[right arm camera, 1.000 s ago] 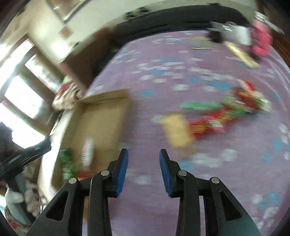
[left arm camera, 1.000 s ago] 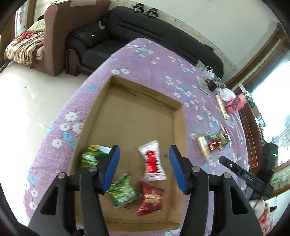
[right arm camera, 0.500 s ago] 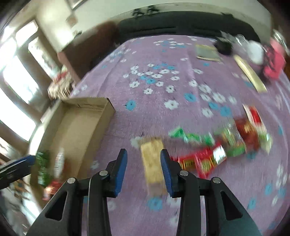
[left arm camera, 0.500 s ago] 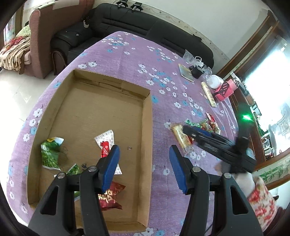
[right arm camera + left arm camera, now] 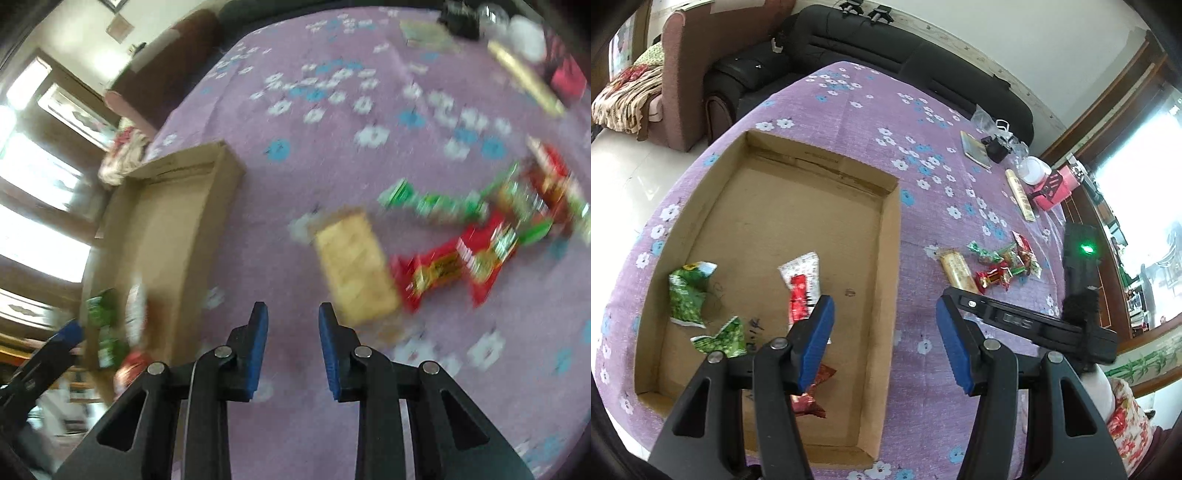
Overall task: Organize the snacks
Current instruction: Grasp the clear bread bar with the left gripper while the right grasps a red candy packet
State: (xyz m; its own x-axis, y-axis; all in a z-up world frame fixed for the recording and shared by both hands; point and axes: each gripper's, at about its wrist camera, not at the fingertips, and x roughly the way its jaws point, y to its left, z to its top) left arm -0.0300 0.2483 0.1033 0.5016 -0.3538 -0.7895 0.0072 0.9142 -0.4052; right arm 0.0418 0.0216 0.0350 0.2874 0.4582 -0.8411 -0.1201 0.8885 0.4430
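So four snacks sit in the cardboard box [image 5: 890, 236] under the empty, parted left tongs [image 5: 884, 341], while the snack pile [image 5: 480, 236] waits ahead of the right tongs [image 5: 293, 349], narrowing, nothing gripped.

Left gripper [image 5: 884, 339] black with ridged blue pads and silver rivets, right gripper [image 5: 289, 341] built alike, red floral sleeve [image 5: 1123, 421] at four o'clock

Black leather sofa [image 5: 923, 70] behind purple floral tablecloth [image 5: 871, 122]. Far right on cloth: thin tan booklet [image 5: 975, 149], white round lidded bowl [image 5: 1036, 170], pink box [image 5: 1057, 188].
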